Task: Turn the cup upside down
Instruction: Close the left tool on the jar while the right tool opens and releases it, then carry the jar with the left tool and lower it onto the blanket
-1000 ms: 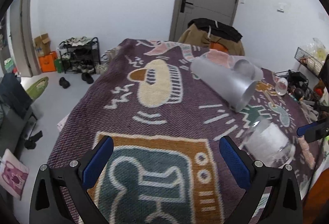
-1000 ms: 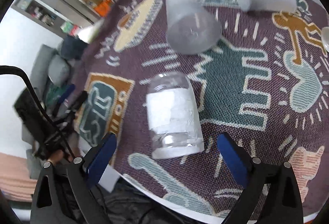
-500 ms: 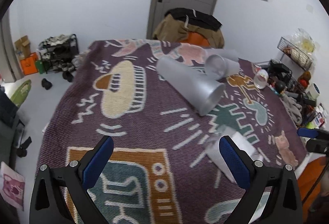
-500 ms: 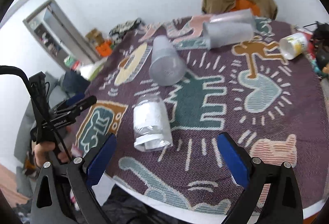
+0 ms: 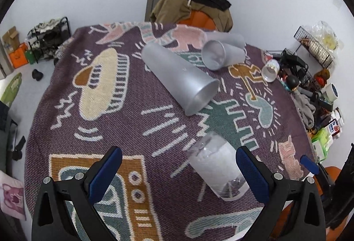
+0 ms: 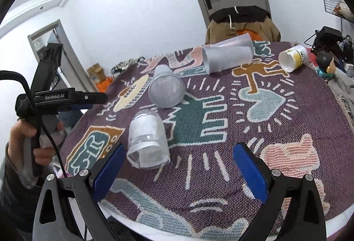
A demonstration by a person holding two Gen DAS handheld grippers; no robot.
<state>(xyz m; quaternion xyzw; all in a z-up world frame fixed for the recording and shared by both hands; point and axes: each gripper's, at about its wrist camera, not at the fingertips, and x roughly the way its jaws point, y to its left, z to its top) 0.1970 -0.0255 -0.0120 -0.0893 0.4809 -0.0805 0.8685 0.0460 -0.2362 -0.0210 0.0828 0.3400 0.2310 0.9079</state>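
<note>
A clear cup with a white label (image 5: 218, 169) lies on its side on the patterned tablecloth (image 5: 124, 121), mouth toward the near edge; it also shows in the right wrist view (image 6: 147, 143). My left gripper (image 5: 179, 171) is open and empty, its right finger close beside this cup. My right gripper (image 6: 178, 171) is open and empty, held back from the table edge with the cup just ahead of its left finger. A large frosted cup (image 5: 180, 79) lies on its side mid-table, also in the right wrist view (image 6: 166, 88).
Two more frosted cups (image 6: 227, 55) lie at the far side, and a small white and yellow cup (image 6: 293, 58) lies at the far right. A chair with clothes (image 5: 192, 8) stands behind the table. Clutter (image 5: 314, 94) sits to the right.
Both grippers have drawn back and tilted up from the table. The labelled cup lies in the same place, now nearer my left gripper's right finger. Both grippers stay open.
</note>
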